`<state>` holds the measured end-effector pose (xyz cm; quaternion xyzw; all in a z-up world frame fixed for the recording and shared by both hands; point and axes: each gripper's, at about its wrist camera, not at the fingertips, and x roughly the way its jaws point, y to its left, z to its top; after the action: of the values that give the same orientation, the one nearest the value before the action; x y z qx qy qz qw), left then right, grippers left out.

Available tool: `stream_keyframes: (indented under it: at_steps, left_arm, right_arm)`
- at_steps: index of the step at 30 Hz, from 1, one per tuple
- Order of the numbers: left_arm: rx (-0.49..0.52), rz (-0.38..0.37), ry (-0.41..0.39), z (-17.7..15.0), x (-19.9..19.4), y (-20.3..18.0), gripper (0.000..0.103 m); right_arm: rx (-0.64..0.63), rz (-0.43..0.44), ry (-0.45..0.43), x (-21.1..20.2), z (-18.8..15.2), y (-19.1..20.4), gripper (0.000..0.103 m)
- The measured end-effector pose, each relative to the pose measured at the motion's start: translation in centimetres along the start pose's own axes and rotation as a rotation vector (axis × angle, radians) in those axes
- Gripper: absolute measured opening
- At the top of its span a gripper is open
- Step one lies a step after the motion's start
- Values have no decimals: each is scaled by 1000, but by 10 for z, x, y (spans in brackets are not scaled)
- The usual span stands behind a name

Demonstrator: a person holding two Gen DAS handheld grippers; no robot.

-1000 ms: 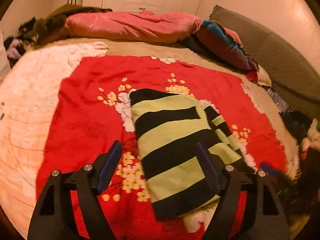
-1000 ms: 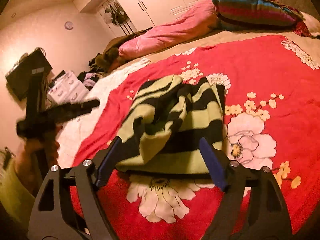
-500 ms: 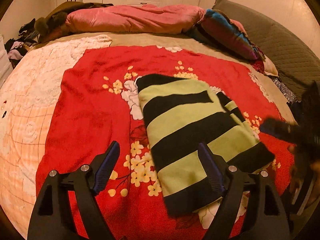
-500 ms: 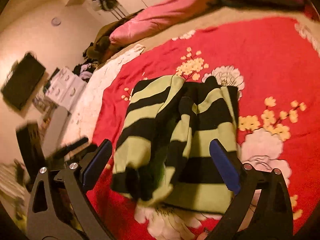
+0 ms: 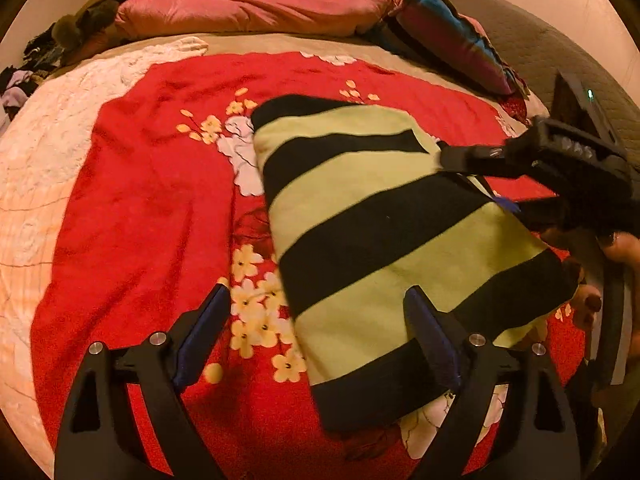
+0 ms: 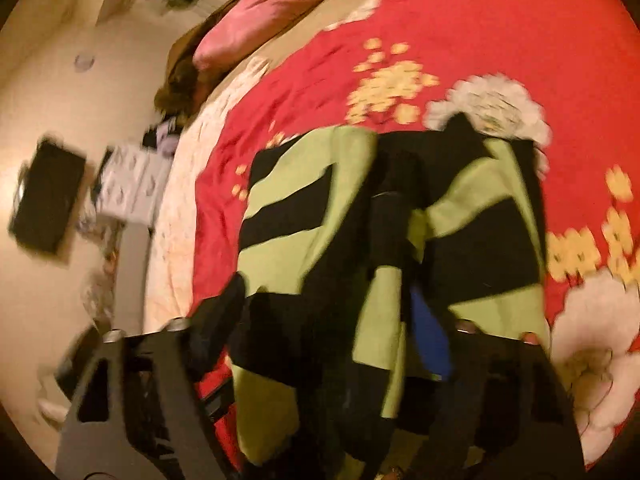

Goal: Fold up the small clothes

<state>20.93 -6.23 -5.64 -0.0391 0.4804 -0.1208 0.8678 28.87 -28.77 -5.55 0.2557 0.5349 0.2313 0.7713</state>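
A striped garment [image 5: 384, 236], black and light green, lies folded into a long slab on a red flowered blanket [image 5: 152, 200] that covers the bed [image 5: 52, 168]. In the left wrist view it runs from the centre toward 5 o'clock, its near black hem low in the picture.

The left gripper [image 5: 320, 336] hangs over the near end of the garment with its fingers [image 5: 430, 336] spread wide and opening further. The finger at 4 o'clock is in front of the cloth and the one at 8 o'clock is in front of the bare blanket. Neither pad presses on anything.

The right gripper [image 5: 486, 178] comes in from 3 o'clock in the left wrist view and reaches onto the garment's right edge. In its own blurred view the right gripper [image 6: 332, 320] has loose folds of the garment [image 6: 288, 248] between its 2 fingers [image 6: 430, 336], and the fingers are closing. The blur does not show whether the pads grip the cloth yet.

At 12 o'clock in the left wrist view a pink quilt [image 5: 256, 8] lies along the far side of the bed, with a striped pillow [image 5: 452, 44] at 1 o'clock.
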Motion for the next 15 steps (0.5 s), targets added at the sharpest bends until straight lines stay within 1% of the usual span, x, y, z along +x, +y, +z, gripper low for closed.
stream_keyframes:
  at_steps: [2,3,4,5,7,9,10,12,13,15]
  left_arm:
    - [-3,-4,7,-1,2,-1,88]
    - [0,-8,8,-1,2,-3,88]
    - [3,-12,6,-1,0,-4,88]
    - [4,-19,-2,0,-4,-5,88]
    - [5,-39,-20,1,-11,-8,88]
    - [7,-45,-29,4,-17,-10,88]
    - [6,-50,-34,5,-19,-11,88]
    - [1,-64,-36,6,-20,-13,88]
    - [1,-61,-32,6,-18,-14,89]
    - [3,-53,-17,5,-13,-17,89]
  right_arm:
    - [-138,-76,17,6,-5,18,22]
    - [-182,-95,12,6,-7,23,16]
    - [-218,-92,-3,0,-11,28,13]
    - [-227,-66,-17,-7,-12,29,11]
    - [-226,-29,-67,-29,-14,28,10]
    - [-240,-40,-105,-47,-15,25,10]
    - [-247,-61,-134,-60,-15,19,10]
    - [-251,-106,-150,-67,-12,10,10]
    - [-249,-150,-143,-66,-11,3,11]
    - [-242,-201,-112,-53,-14,-11,17]
